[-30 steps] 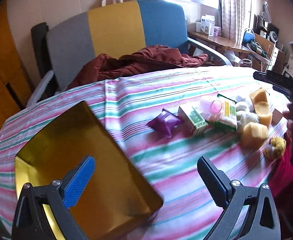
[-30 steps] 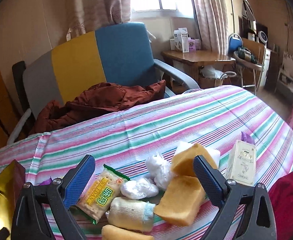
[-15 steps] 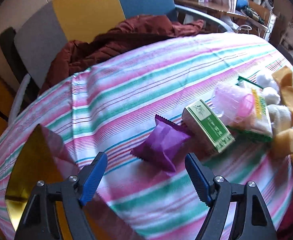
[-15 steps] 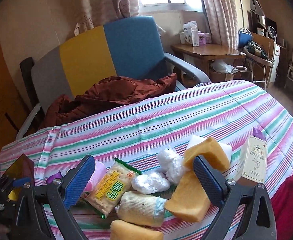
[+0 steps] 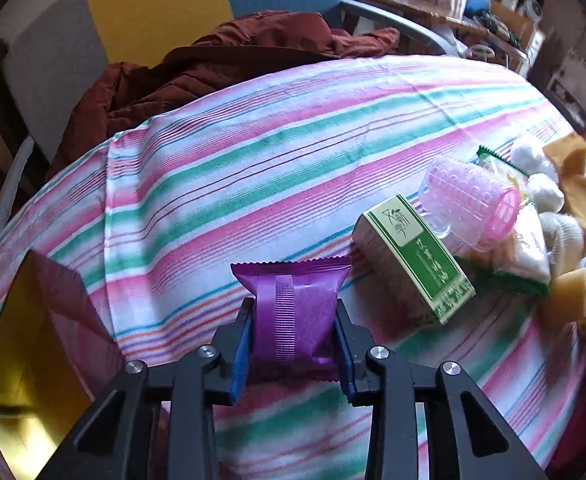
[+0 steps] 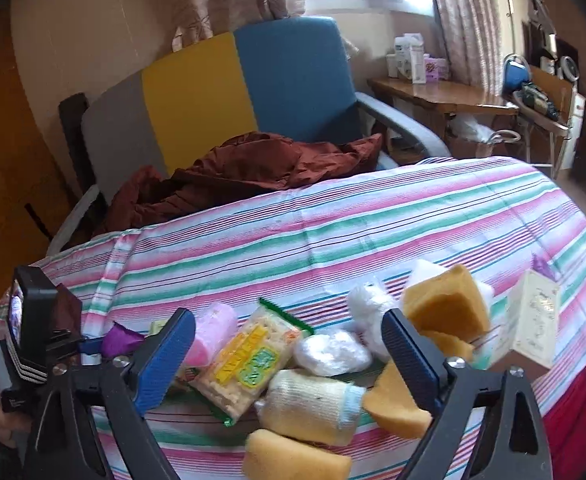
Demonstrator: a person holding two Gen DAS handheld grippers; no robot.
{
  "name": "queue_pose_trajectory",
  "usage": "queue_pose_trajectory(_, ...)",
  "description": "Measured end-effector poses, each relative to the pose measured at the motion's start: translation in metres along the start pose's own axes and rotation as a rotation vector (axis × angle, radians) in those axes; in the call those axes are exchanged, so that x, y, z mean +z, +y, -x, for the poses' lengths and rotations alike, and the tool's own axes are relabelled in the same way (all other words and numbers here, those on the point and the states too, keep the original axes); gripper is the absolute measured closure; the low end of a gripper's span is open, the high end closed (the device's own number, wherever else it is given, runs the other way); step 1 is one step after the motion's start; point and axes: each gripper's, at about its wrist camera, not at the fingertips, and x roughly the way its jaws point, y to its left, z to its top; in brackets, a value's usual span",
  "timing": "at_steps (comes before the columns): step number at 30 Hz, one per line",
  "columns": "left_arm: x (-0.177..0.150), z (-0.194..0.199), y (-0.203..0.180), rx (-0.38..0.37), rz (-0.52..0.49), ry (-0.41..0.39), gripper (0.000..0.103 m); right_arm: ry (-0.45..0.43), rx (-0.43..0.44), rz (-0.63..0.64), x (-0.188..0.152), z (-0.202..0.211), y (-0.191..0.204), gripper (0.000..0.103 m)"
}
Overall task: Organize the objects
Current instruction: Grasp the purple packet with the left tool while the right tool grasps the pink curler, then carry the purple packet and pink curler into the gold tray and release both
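A purple snack packet (image 5: 293, 280) lies on the striped tablecloth (image 5: 253, 168). My left gripper (image 5: 295, 320) is closing on it, and both blue pads press its sides. In the right wrist view, the same packet (image 6: 121, 338) shows at far left. My right gripper (image 6: 288, 318) hovers over a pile, its jaws closing but still wide and touching nothing. Between them lie a cracker packet (image 6: 249, 360), a white wrapped lump (image 6: 331, 350) and a rolled sock (image 6: 309, 404). Yellow sponges (image 6: 445, 304) lie beside the right finger.
A gold open box (image 5: 25, 340) sits at the table's left. A green carton (image 5: 413, 264) and a pink roller (image 5: 469, 204) lie right of the purple packet. A beige carton (image 6: 529, 332) stands far right. An armchair with a brown jacket (image 6: 253, 164) is behind the table.
My left gripper swung from over the gold box to the purple packet, dropped down and closed on it. My right gripper's jaws narrowed a little over the pile.
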Motion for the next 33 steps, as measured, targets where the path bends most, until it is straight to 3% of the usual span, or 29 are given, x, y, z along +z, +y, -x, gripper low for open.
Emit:
queue_pose_trajectory(4,-0.01,0.03,0.007,-0.032,0.048,-0.077,0.067,0.055,0.061,0.049,0.002,-0.014,0.025,0.018)
queue_pose_trajectory(12,-0.036,0.085,0.025,-0.085,0.133,-0.166,0.067,0.201,0.07,0.138,-0.004,-0.078,0.065,0.023)
queue_pose_trajectory(13,-0.041,0.091,0.028,-0.086,0.144,-0.174,0.067,0.22,0.077,0.148,-0.006,-0.085,0.067,0.034)
queue_pose_trajectory(14,-0.043,0.093,0.03,-0.086,0.152,-0.178,0.067,0.255,0.069,0.162,-0.01,-0.095,0.069,0.052)
queue_pose_trajectory(15,-0.049,0.099,0.035,-0.088,0.168,-0.186,0.067,0.269,0.047,0.172,-0.014,-0.1,0.069,0.061)
queue_pose_trajectory(20,-0.078,0.115,0.065,-0.076,0.254,-0.206,0.067,0.205,0.054,0.169,-0.009,-0.077,0.066,0.072)
queue_pose_trajectory(25,-0.119,0.129,0.107,-0.007,0.363,-0.206,0.067,0.12,0.101,0.167,0.002,-0.039,0.082,0.077)
queue_pose_trajectory(27,-0.137,0.132,0.124,0.023,0.406,-0.198,0.067,0.093,0.121,0.199,0.0,-0.026,0.098,0.086)
queue_pose_trajectory(33,-0.192,0.143,0.162,0.082,0.519,-0.19,0.067,0.071,0.218,0.243,-0.01,0.003,0.142,0.086)
